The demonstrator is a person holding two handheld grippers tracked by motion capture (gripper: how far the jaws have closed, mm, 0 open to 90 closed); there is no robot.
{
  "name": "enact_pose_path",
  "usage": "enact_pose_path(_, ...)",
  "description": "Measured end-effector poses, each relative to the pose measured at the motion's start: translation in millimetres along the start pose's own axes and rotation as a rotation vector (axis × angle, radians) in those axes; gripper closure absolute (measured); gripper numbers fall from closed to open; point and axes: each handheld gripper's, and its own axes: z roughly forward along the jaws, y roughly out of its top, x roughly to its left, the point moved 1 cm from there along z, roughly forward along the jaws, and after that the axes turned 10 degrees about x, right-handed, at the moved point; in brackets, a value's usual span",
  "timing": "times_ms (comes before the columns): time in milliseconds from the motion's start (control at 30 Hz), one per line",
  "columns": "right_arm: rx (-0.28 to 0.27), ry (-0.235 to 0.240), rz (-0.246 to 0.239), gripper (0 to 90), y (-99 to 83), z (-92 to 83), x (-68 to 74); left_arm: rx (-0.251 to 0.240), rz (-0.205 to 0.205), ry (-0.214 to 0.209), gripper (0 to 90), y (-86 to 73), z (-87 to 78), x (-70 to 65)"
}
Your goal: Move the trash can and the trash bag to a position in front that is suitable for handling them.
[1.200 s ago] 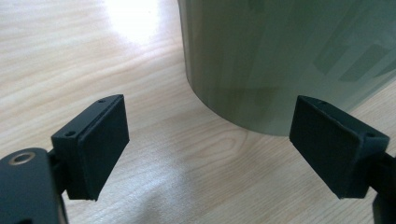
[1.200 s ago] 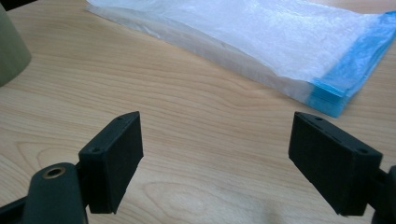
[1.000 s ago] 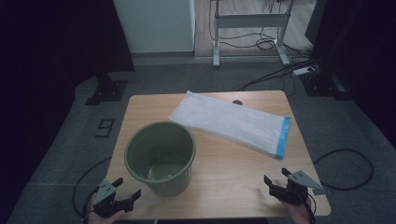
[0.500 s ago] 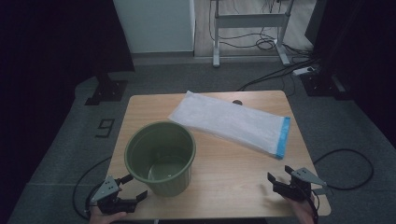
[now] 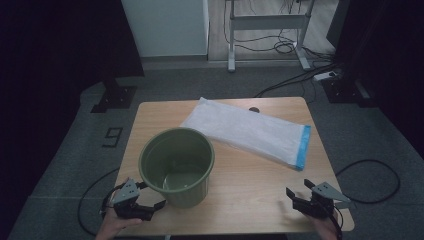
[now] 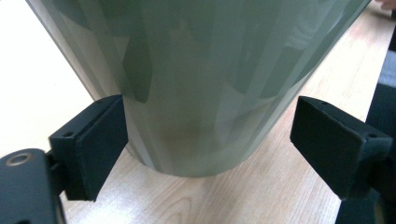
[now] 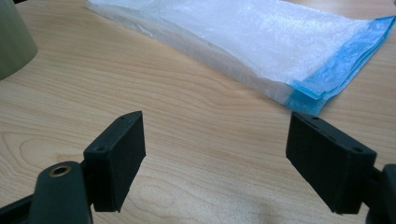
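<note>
Round olive-green plastic bucket (image 5: pixel 177 165) stands upright on the light wooden table (image 5: pixel 250 195), left of centre and close to the near edge, mouth open upward. Left gripper (image 5: pixel 152 206) sits at the near-left table corner, low, pointing at the bucket's base. In the left gripper view the jaws are spread wide either side of the bucket wall (image 6: pixel 196 93): the left-hand jaw looks touching or just shy of the wall, cannot tell which; the right-hand jaw stands clearly apart with bare tabletop showing in the gap. Nothing clamped. Right gripper (image 5: pixel 296 195) is at the near-right corner, also spread wide and holding nothing; in the right gripper view (image 7: pixel 215 163) there is plain wood between and ahead of the jaws. Flat white translucent plastic bag with a blue band at one end (image 5: pixel 250 132) lies diagonally across the far half of the table, blue end pointing toward the right edge, far corner near the back edge. The bag's near long edge is just beside the bucket rim, contact unclear from above. Open room: a broad strip of bare wood between the bucket and right gripper, bounded by the bag's blue end (image 7: pixel 336 79) on the far side. Left side is tight: bucket near the left and near edges, gripper right at the corner. Small dark round spot (image 5: pixel 254 109) on the table near the back edge, beside the bag.
</note>
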Motion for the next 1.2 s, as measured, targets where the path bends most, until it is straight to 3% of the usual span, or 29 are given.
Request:
enact_pose_path(333,0.016,-0.008,-0.016,19.7,-0.8,3.3,1.4,0.003,0.036,-0.032,14.4,12.5,15.3,5.8)
enact_pose_path(633,0.015,-0.007,-0.016,19.8,-1.2,2.3,1.6,0.004,0.057,-0.038,14.6,34.3,39.9,-7.4)
enact_pose_path(733,0.018,-0.006,-0.018,19.9,-1.2,3.3,1.1,0.025,0.066,-0.061,14.9,44.4,56.5,-13.1)
enact_pose_path(1100,0.034,0.002,-0.034,20.0,-1.7,5.2,4.8,0.061,0.068,-0.036,14.9,70.5,83.3,-25.1)
enact_pose_path(1200,0.038,0.003,-0.041,20.0,-1.8,5.6,5.7,0.061,0.036,-0.01,14.9,71.3,85.6,-26.1)
